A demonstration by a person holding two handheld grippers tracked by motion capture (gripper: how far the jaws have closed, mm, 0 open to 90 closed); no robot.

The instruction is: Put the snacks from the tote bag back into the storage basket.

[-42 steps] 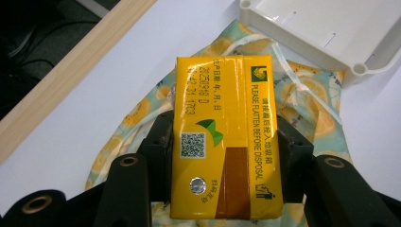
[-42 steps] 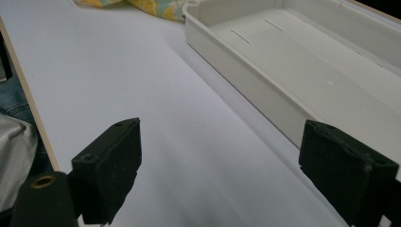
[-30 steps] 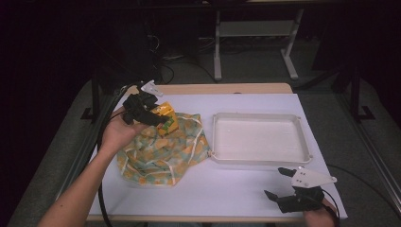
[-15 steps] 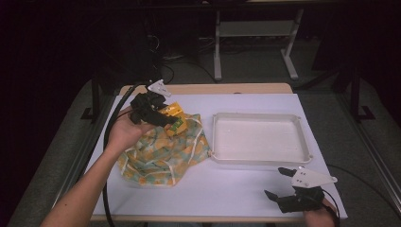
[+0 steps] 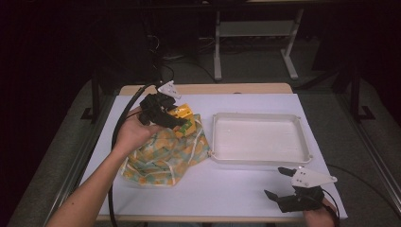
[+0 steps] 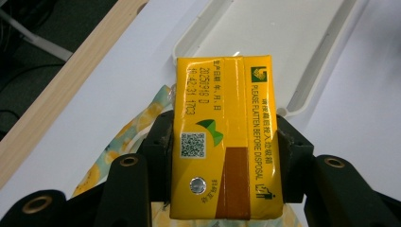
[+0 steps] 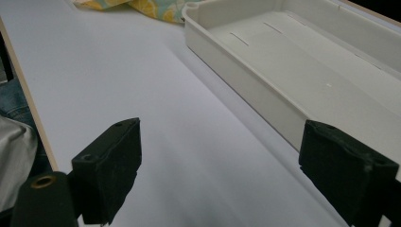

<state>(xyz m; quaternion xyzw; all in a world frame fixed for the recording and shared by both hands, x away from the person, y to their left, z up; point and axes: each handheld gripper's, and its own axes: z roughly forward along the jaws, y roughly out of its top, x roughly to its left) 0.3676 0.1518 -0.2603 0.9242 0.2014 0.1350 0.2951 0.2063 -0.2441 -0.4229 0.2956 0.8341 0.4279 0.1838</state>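
Note:
My left gripper (image 5: 176,120) is shut on a yellow drink carton (image 5: 183,117), held above the upper edge of a patterned cloth bag (image 5: 166,153). In the left gripper view the yellow drink carton (image 6: 227,137) sits clamped between both jaws of the left gripper (image 6: 226,144), its printed side up, pointing toward the white tray (image 6: 302,42). The white tray (image 5: 213,137) lies empty at the right of the bag. My right gripper (image 5: 279,183) rests open near the table's front right edge; in the right gripper view the right gripper (image 7: 236,165) has nothing between its jaws, with the white tray (image 7: 236,75) just ahead.
The bag, printed with orange and green fruit, lies crumpled on the white table cover (image 5: 227,189). A wooden table edge (image 5: 227,88) runs along the back. A black cable (image 5: 118,137) trails from the left gripper off the table's left side.
My left gripper has lifted the yellow carton up and to the right, out from the bag toward the tray. The right gripper has stayed put.

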